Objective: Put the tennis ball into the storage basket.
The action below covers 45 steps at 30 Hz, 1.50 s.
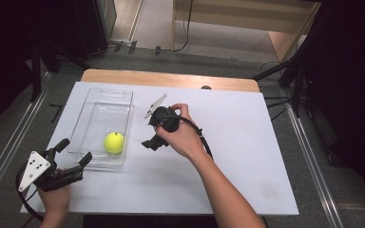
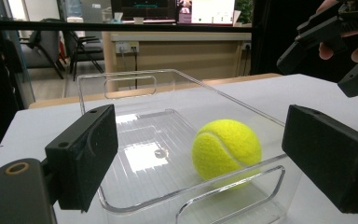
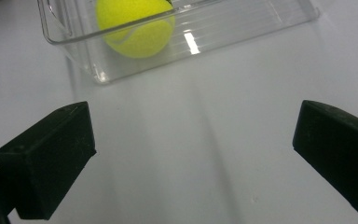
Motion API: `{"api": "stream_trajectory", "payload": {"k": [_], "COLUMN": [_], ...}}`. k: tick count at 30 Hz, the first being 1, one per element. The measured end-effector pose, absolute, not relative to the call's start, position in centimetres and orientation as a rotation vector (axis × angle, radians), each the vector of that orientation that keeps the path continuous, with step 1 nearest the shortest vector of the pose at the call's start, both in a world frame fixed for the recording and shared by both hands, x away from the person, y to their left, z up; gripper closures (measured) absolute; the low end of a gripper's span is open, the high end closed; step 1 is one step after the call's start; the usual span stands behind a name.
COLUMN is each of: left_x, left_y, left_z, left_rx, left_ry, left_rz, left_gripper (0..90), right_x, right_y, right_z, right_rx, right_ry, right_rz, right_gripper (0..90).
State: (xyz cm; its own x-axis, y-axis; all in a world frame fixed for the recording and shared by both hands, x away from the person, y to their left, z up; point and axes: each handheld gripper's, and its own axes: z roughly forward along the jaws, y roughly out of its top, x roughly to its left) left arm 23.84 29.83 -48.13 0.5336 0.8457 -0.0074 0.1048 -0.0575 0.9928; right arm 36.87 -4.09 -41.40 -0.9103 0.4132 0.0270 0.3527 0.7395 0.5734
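Tennis ball (image 1: 114,142) inside clear tray (image 1: 95,102), both grippers' fingers spread empty, tray wall between.

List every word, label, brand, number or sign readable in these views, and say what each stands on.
None can be read.
tennis ball: no brand print shows on its felt, only the seam.
clear tray: no label.
screens at the far wall: lit, but their content is too small and blurred to read.
left gripper and right gripper: no markings legible.
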Motion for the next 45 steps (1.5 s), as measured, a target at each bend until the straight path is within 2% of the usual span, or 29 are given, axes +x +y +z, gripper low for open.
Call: {"api": "stream_trajectory", "payload": {"k": [45], "left_x": [23.9], "left_y": [29.7], "left_z": [-48.1], "left_rx": [1.535], "left_ry": [0.843], "left_rz": [0.748], "left_gripper": [11.1], "right_x": [34.0], "right_y": [-12.0], "right_z": [-43.8], "right_rx": [0.834], "right_ry": [2.718], "right_rz": [0.959], "right_gripper": [0.0]}}
